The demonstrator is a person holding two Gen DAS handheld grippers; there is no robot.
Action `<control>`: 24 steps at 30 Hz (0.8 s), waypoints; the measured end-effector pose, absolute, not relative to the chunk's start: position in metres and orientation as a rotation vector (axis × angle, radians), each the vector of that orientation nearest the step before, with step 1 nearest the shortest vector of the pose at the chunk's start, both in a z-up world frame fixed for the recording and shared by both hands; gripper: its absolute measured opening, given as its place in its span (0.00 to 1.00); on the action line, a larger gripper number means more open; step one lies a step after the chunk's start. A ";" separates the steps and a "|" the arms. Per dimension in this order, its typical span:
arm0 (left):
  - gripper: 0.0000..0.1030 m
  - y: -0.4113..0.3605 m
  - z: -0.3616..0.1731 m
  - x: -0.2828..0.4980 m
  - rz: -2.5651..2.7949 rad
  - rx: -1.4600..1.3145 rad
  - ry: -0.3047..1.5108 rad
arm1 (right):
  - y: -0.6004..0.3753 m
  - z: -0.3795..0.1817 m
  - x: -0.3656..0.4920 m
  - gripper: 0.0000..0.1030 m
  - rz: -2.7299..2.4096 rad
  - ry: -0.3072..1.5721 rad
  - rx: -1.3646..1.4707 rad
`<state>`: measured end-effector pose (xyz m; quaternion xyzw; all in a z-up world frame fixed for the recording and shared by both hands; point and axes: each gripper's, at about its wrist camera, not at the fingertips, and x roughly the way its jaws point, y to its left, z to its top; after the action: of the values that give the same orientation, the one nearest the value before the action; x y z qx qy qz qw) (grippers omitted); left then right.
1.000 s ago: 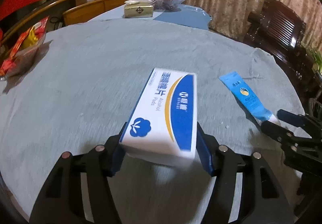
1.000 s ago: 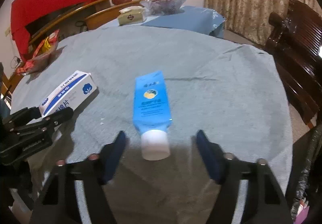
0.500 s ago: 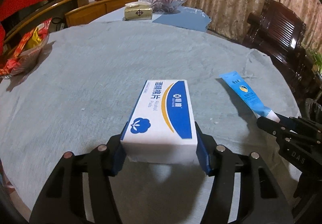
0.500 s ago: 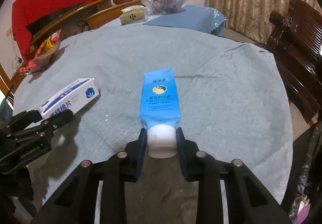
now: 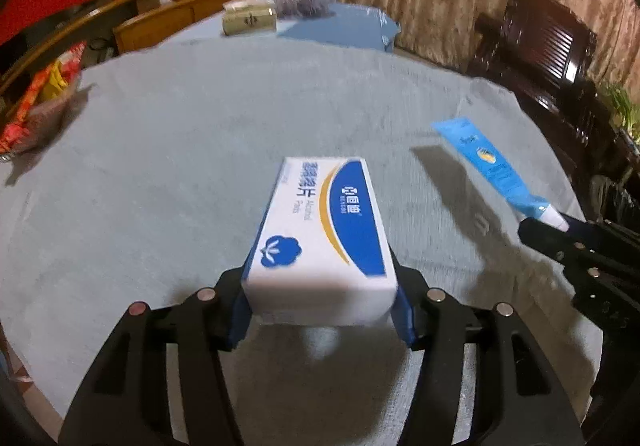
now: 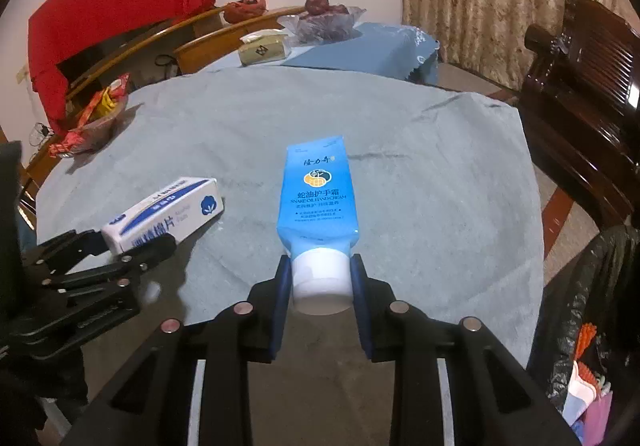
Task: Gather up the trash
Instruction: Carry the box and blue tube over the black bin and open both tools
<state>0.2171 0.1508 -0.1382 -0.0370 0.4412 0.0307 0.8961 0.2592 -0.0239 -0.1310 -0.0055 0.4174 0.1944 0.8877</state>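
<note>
My left gripper (image 5: 320,310) is shut on a white and blue alcohol pads box (image 5: 324,230) and holds it lifted above the grey tablecloth (image 5: 200,125). The box also shows in the right wrist view (image 6: 164,211), at the left. My right gripper (image 6: 320,286) is shut on the white cap of a blue hand cream tube (image 6: 316,189), which points away from me and is raised off the cloth. The tube shows at the right in the left wrist view (image 5: 492,165).
A basket of red snack packets (image 6: 92,113) sits at the table's far left. A tissue box (image 6: 264,47) and a fruit bowl (image 6: 320,17) stand on a farther table. A dark wooden chair (image 6: 580,85) is at the right. A black trash bag (image 6: 580,326) hangs at the lower right.
My right gripper closed on the tube's cap and lifted the tube. My left gripper raised the box and levelled it.
</note>
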 end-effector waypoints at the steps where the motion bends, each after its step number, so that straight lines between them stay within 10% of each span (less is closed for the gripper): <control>1: 0.53 0.150 -0.142 0.220 0.061 -0.073 0.931 | -0.025 -0.133 0.260 0.28 0.401 0.874 -0.009; 7: 0.64 0.147 -0.147 0.234 0.066 -0.070 0.932 | -0.032 -0.137 0.264 0.28 0.397 0.883 -0.002; 9: 0.52 0.148 -0.148 0.238 0.062 -0.078 0.937 | -0.031 -0.136 0.265 0.28 0.396 0.881 -0.001; 24: 0.52 0.125 -0.097 0.213 0.045 -0.055 0.831 | -0.048 -0.095 0.247 0.28 0.409 0.791 0.025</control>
<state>0.2132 0.1246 -0.0971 -0.0269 0.4034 0.0218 0.9143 0.2465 -0.0476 -0.0946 0.0119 0.3827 0.1977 0.9024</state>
